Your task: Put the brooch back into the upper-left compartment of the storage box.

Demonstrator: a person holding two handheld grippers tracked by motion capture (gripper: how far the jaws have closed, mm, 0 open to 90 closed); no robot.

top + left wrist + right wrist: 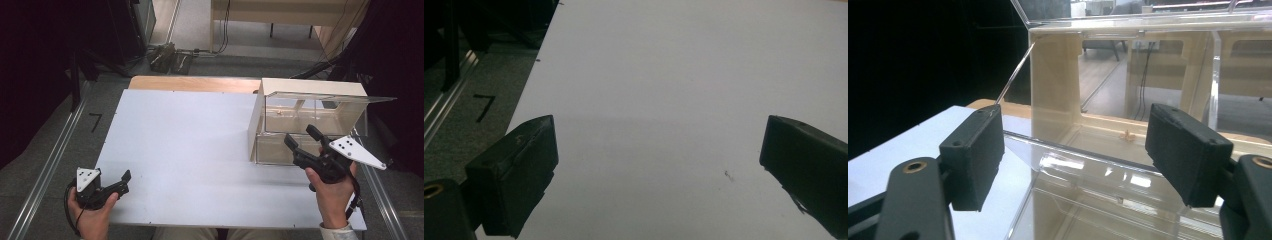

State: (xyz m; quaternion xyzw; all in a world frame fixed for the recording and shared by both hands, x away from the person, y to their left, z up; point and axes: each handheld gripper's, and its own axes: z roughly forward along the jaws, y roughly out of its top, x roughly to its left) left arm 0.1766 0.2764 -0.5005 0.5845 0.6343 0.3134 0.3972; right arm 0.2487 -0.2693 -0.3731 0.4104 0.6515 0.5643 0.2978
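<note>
A lab: black curtains [30, 75], floor rails [45, 170], cables [225, 30] around a white table [190, 150].

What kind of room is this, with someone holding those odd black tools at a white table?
Probably a lab or test workshop. A plain white table holds nothing but a wood-and-clear-plastic cabinet, black curtains screen the sides, and cables trail across the floor. The person holds a left gripper and a right gripper, both open.

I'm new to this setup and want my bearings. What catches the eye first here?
A wooden cabinet with clear doors stands at the right of the white table, its upper clear flap raised. The right gripper hovers before it, jaws open and empty. The left gripper rests at the near left edge, also open.
</note>
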